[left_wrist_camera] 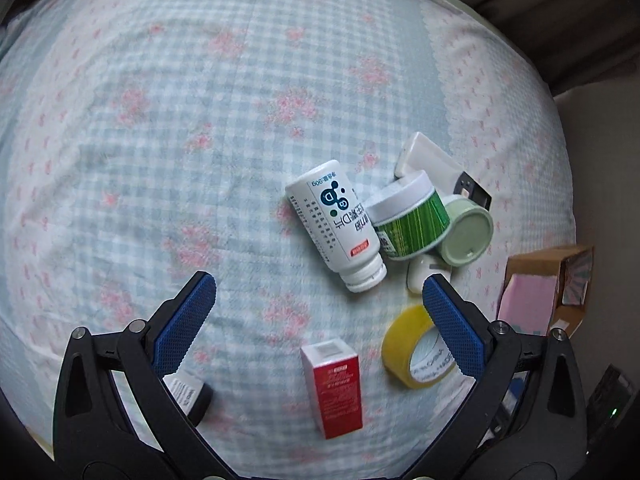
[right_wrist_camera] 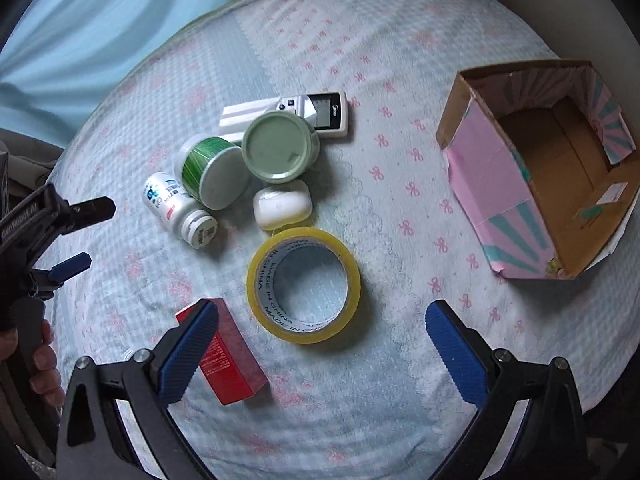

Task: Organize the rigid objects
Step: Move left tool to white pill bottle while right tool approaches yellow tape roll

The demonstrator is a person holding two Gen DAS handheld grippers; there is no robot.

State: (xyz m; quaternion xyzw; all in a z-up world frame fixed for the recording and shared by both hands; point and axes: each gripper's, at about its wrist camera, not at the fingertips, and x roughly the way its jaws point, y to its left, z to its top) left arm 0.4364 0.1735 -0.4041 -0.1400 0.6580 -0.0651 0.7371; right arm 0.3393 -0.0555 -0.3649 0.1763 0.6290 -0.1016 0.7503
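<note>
Right wrist view: the right claw (right_wrist_camera: 322,322) gapes wide above the yellow tape roll (right_wrist_camera: 304,285) (flat on the bed (right_wrist_camera: 400,60)); the left claw (left_wrist_camera: 318,294), likewise spread, grips nothing.

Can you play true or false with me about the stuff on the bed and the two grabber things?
1. The yellow tape roll lies flat on the bedsheet. True.
2. The cardboard box is full of bottles. False: nothing shows inside it.
3. The right hand-held gripper is squeezing the red box. False: its jaws are wide open and hold nothing.
4. The white pill bottle lies on its side. True.
5. The left hand-held gripper is open. True.
6. The remote control is inside the cardboard box. False: it lies on the bedsheet behind the pale green jar.
</note>
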